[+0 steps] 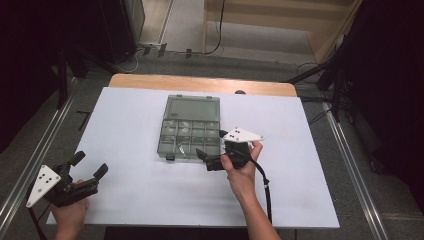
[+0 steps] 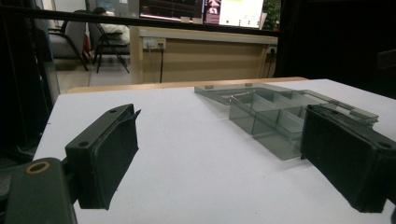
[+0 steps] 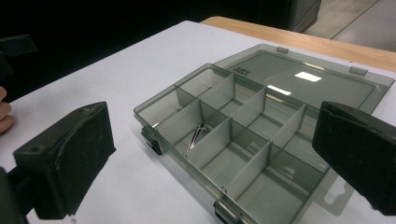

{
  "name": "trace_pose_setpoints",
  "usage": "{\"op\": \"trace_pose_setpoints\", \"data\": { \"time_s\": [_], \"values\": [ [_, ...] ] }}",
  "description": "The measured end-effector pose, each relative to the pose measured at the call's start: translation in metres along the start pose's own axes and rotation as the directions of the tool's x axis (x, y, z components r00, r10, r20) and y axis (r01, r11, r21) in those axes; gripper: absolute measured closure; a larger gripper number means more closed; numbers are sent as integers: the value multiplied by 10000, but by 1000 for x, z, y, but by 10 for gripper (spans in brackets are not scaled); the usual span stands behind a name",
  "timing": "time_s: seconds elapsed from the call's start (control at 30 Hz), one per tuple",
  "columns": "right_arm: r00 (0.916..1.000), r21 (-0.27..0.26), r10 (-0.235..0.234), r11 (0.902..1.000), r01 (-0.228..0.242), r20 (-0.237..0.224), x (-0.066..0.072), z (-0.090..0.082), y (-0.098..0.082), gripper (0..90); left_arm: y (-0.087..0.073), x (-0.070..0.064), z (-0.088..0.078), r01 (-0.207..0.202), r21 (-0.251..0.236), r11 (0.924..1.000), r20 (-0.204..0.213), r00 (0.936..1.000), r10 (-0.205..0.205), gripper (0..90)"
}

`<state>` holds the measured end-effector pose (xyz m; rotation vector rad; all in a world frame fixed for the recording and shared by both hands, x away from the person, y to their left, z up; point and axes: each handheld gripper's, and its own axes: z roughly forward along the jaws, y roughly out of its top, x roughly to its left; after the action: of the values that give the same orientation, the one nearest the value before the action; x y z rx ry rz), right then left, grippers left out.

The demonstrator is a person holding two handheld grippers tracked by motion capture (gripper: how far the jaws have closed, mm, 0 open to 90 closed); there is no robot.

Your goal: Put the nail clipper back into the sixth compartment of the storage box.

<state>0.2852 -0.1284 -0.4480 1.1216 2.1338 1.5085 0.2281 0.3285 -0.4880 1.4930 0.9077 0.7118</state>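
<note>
Grey see-through box (image 1: 190, 127) lies open in middle of white worktop (image 1: 130, 195), lid flat behind it; small metal bits (image 3: 196, 135) sit in one near pocket; right tongs (image 1: 212, 150) just beside box's near right corner, jaws wide apart, nothing between them; left tongs (image 1: 89, 165) at worktop's near left edge, well apart from box, jaws wide apart, holding nothing.

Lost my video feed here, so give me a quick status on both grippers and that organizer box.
Left gripper open, nothing between jaws. Right gripper open beside organizer box. Box lid open flat, small metal piece in one compartment. Nothing blocking.
</note>
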Motion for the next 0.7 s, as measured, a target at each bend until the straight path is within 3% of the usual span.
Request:
{"op": "trace_pose_setpoints", "data": {
  "time_s": [0.7],
  "values": [
    [9973, -464, 329, 9985, -299, 657, -20, -49, -26, 0, 0, -1, 0, -54, 26, 10000, -22, 10000, 55, 107]
  ]
}}
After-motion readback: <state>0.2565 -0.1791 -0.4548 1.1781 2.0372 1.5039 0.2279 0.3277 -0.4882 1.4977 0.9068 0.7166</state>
